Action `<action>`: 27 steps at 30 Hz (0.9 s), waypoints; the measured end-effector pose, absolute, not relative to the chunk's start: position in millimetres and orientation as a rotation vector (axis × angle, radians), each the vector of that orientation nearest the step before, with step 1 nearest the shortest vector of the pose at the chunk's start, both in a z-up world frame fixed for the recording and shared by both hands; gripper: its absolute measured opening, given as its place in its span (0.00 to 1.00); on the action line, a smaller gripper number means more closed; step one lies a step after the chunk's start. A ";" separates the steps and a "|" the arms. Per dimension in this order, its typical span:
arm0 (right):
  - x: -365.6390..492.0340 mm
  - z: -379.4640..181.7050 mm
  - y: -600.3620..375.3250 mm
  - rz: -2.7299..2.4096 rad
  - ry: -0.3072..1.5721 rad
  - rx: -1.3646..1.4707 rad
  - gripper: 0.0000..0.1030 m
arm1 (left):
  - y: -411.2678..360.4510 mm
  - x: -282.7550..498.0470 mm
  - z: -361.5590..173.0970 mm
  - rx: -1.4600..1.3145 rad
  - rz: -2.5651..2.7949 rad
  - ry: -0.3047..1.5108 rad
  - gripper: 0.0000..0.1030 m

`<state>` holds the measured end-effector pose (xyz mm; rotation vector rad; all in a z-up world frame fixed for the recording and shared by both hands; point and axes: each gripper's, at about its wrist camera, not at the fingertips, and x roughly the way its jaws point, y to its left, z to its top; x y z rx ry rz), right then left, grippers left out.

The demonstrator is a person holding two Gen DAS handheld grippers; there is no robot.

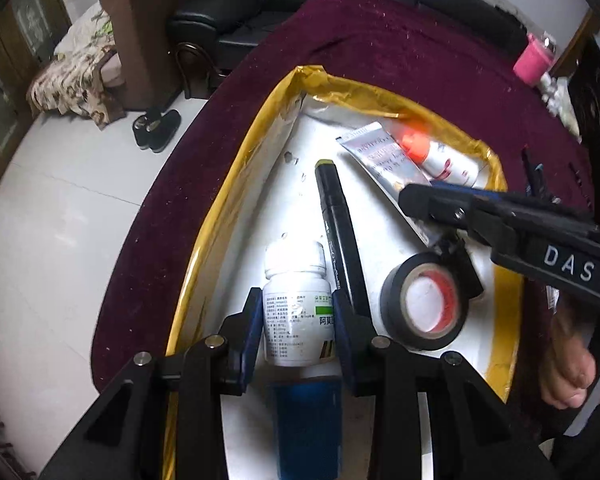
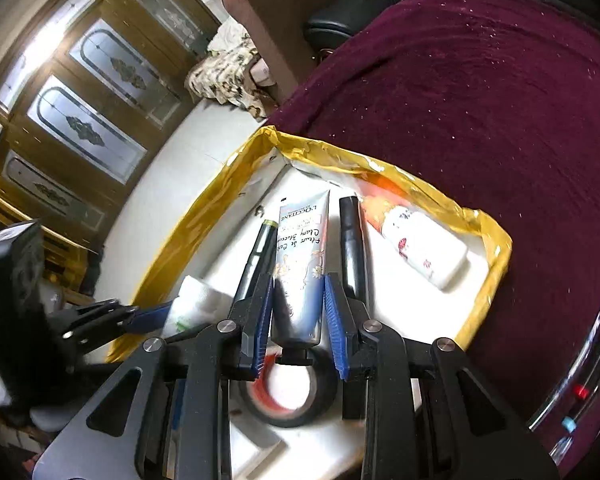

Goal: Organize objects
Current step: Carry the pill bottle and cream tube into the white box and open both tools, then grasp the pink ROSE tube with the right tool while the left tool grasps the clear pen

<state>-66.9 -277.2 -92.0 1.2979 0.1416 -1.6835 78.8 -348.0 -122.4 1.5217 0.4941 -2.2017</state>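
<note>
A white tray with a gold rim (image 1: 236, 184) lies on the maroon cloth. My left gripper (image 1: 296, 332) is shut on a white pill bottle (image 1: 296, 312) standing in the tray; it also shows in the right wrist view (image 2: 196, 304). A black marker (image 1: 340, 240), a black tape roll (image 1: 428, 300), a silver cream tube (image 1: 384, 156) and a white bottle with an orange cap (image 1: 440, 156) lie in the tray. My right gripper (image 2: 298, 312) has its pads on both sides of the cream tube (image 2: 300, 264), above the tape roll (image 2: 288, 396).
A blue cylinder (image 1: 308, 428) sits under the left gripper. A pink cup (image 1: 534, 60) stands at the table's far right. A black sofa (image 1: 300, 0) and a brown armchair (image 1: 140, 40) stand beyond the table. Wooden glass doors (image 2: 80, 92) are at the left.
</note>
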 end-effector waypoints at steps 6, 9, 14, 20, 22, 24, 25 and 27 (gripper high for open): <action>-66.3 -97.1 -290.8 -1.728 0.218 1.282 0.26 | -347.5 77.2 -122.9 1.533 -2.190 0.467 0.33; -65.2 -98.7 -292.8 -1.746 0.234 1.272 0.26 | -345.5 76.3 -123.5 1.535 -2.185 0.444 0.33; -66.6 -99.7 -292.2 -1.751 0.198 1.272 0.27 | -350.6 80.7 -120.0 1.517 -2.219 0.492 0.34; -63.1 -91.2 -276.4 -1.764 0.169 1.218 0.34 | -349.7 92.7 -111.4 1.450 -2.260 0.565 0.60; -61.8 -84.4 -269.4 -1.758 0.140 1.205 0.34 | -345.8 92.2 -111.9 1.457 -2.244 0.537 0.60; -57.4 -75.2 -258.2 -1.756 0.118 1.193 0.34 | -342.0 94.8 -108.6 1.436 -2.248 0.538 0.60; -54.5 -70.7 -251.9 -1.753 0.106 1.180 0.34 | -338.7 98.7 -102.5 1.403 -2.262 0.560 0.60; -47.9 -62.8 -232.1 -1.741 0.063 1.160 0.34 | -330.9 106.9 -90.8 1.328 -2.305 0.600 0.60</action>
